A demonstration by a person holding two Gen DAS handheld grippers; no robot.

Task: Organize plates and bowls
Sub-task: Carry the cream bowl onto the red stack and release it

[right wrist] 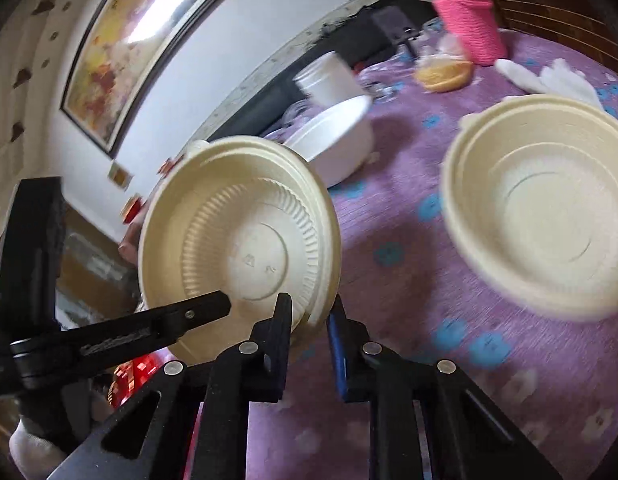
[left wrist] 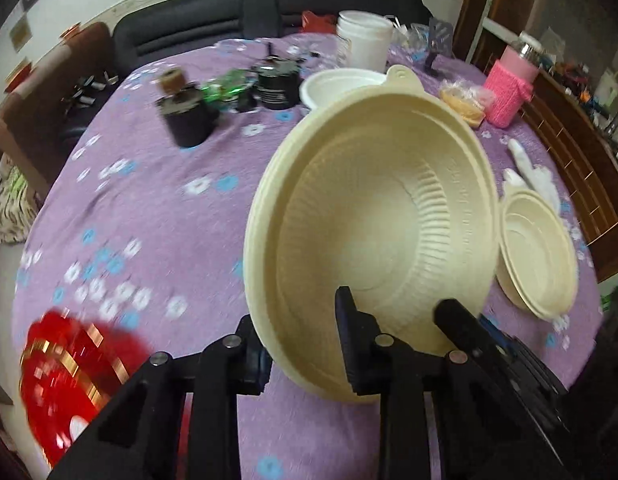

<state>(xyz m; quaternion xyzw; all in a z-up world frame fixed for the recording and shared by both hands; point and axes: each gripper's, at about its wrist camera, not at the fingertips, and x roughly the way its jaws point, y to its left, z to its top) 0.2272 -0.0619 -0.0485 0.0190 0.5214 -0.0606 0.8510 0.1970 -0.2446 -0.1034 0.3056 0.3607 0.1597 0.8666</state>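
Cream ribbed plastic bowl lifted and tilted at centre of left wrist view, rim pinched narrow by left gripper and right gripper, both w/ rim between the fingers. Second cream bowl stack at right of right wrist view on purple flowered tablecloth; white bowl behind.

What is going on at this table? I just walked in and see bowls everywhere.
A person is sorting cream disposable bowls with two handheld grippers. Both the left gripper and the right gripper are clamped on the rim of one ribbed cream bowl, held tilted above the purple floral tablecloth. A stack of similar bowls sits on the cloth to the right, and a white bowl sits farther back.
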